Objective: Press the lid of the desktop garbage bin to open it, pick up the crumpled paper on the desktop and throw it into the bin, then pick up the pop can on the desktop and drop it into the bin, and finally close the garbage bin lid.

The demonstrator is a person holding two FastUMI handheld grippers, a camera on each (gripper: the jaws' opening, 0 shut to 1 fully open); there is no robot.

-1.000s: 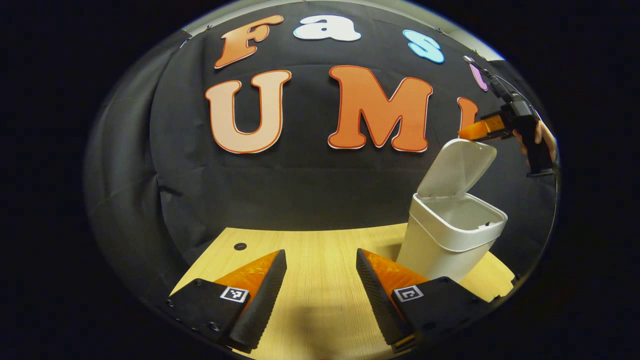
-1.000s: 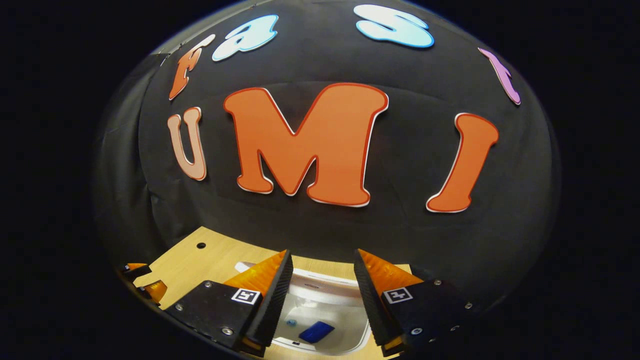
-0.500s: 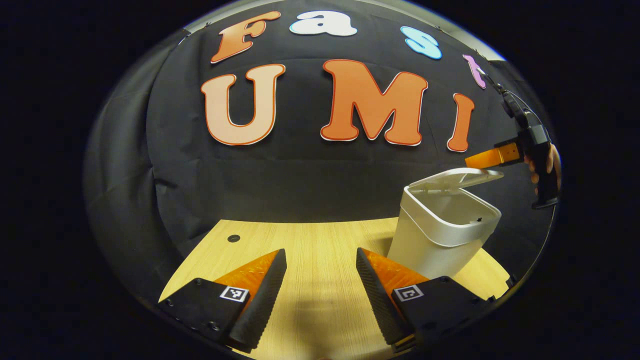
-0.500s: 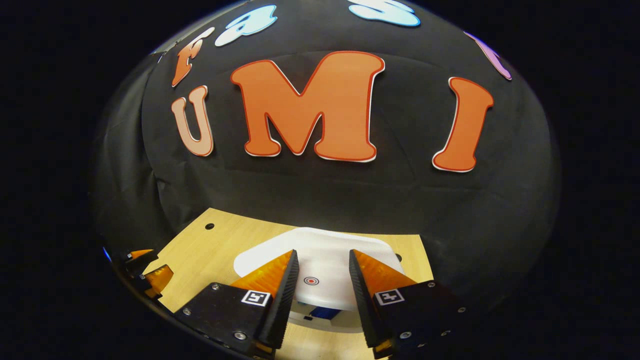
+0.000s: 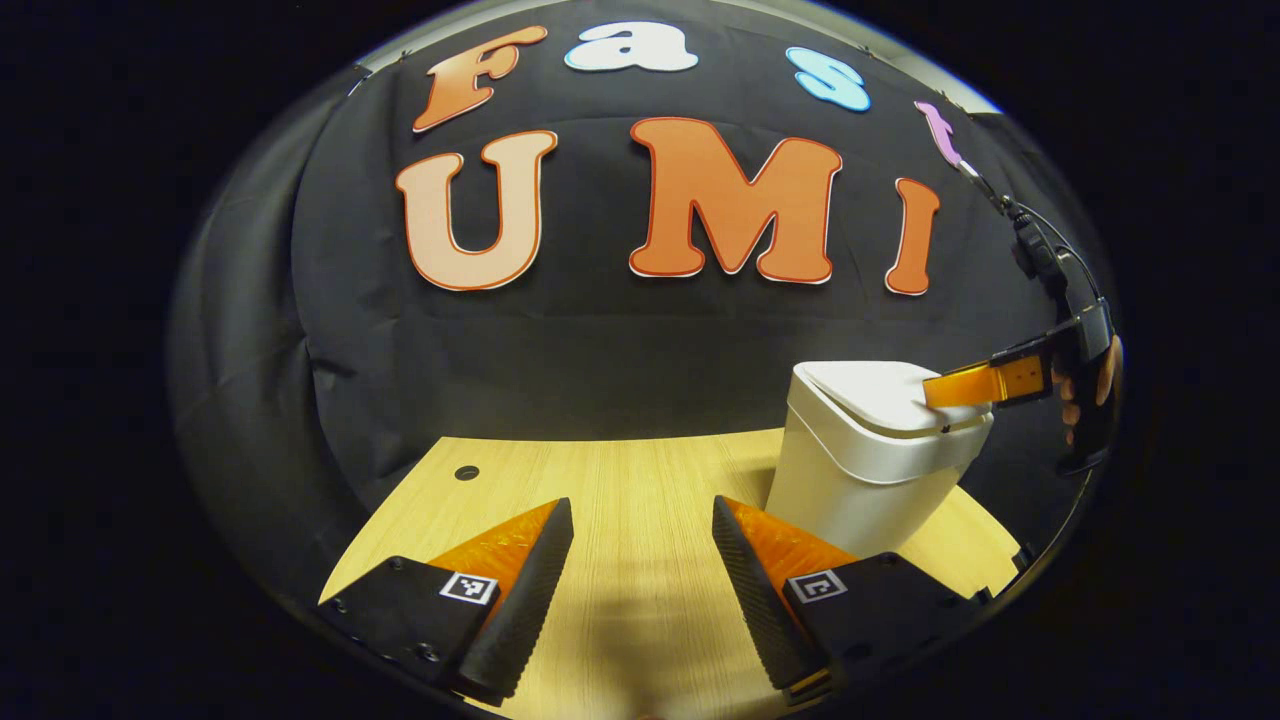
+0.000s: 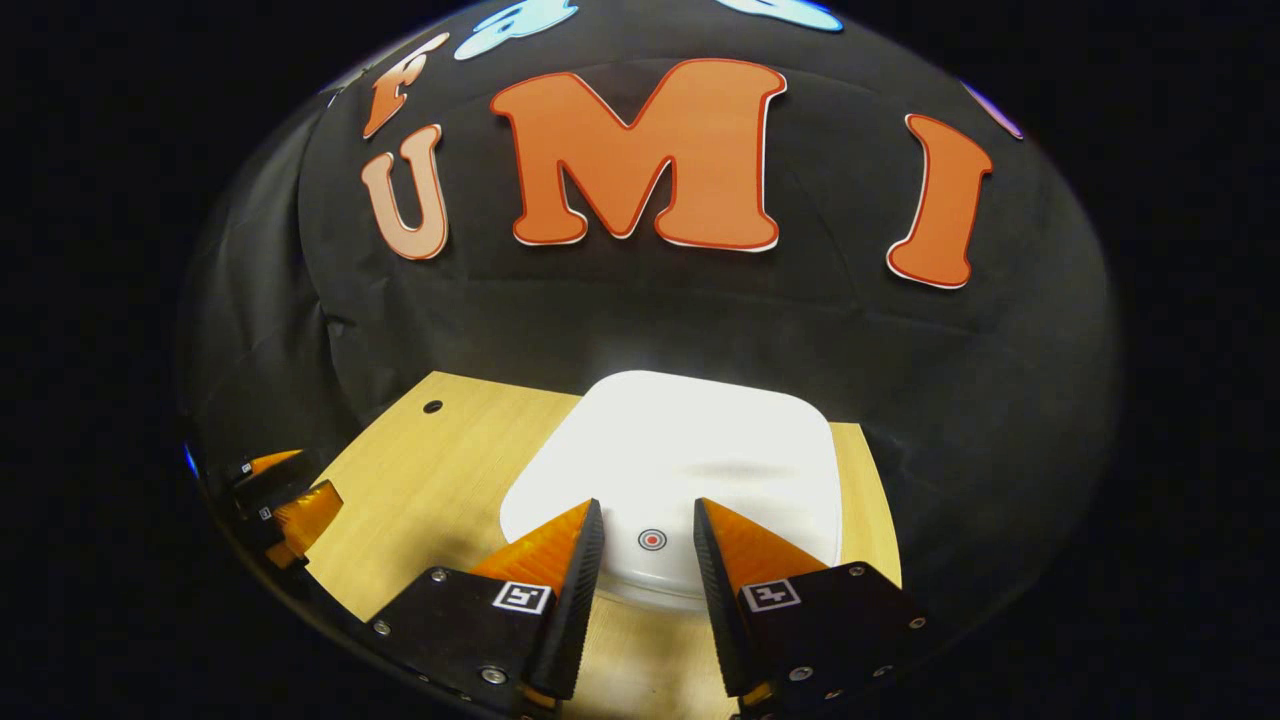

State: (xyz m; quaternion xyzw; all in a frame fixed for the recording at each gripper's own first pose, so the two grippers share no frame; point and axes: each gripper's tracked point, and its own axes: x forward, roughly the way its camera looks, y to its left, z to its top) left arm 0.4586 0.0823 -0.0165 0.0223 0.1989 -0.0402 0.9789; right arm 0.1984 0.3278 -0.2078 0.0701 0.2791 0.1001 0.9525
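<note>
The white desktop bin [image 5: 860, 480] stands at the right of the wooden table, its lid [image 5: 865, 385] lying flat on the rim. In the right gripper view the lid [image 6: 690, 445] lies just under my right gripper [image 6: 647, 506], whose tips rest near the lid's front edge on either side of a red ring mark [image 6: 651, 540]. The fingers stand a little apart with nothing between them. From the left gripper view, the right gripper [image 5: 932, 391] lies on the lid, held by a hand [image 5: 1088, 385]. My left gripper [image 5: 640, 505] hovers open over bare table, left of the bin.
The wooden table [image 5: 620, 480] has a small round hole [image 5: 467, 472] at its far left. The black cloth wall rises close behind the bin. The left gripper [image 6: 285, 495] sits low at the far left of the right gripper view.
The lid has swung from upright down onto the bin, hiding the blue thing inside. My right gripper came down with it and its fingers narrowed slightly. The left gripper barely moved.
</note>
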